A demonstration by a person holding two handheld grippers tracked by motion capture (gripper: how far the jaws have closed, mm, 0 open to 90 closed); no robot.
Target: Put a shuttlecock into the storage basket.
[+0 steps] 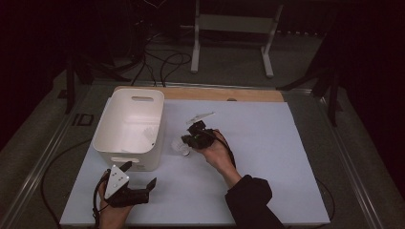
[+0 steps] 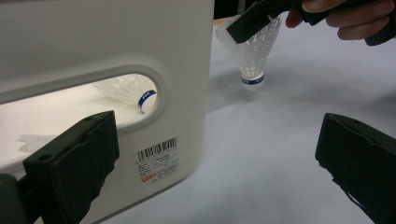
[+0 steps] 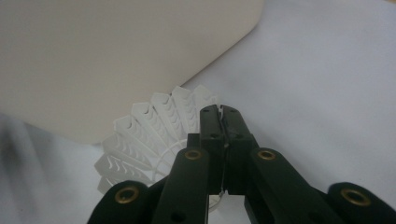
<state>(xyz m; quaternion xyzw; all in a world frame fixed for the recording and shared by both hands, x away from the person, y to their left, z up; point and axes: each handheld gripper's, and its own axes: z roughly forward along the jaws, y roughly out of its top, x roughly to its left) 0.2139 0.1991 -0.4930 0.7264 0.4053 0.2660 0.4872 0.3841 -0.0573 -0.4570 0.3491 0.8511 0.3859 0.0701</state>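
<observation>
Right hand-held gripper (image 1: 189, 139) clamped on the skirt rim of a shuttlecock (image 1: 180, 147), cork down, just beside the white bin (image 1: 129, 126) on the desk (image 1: 267, 157). Left hand-held gripper (image 1: 139, 175) jaws apart, near the bin's front wall. Second shuttlecock (image 2: 126, 91) lies inside the bin.

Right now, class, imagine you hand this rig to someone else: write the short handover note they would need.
Right gripper: shut on the skirt rim of a white shuttlecock, held cork-down just above the table, beside the white bin.
Left gripper: open, holding nothing, low on the table by the bin's near end.
Done: one other shuttlecock already lies inside the bin.
Left: probably lift the held shuttlecock over the bin wall and release it inside.
</observation>
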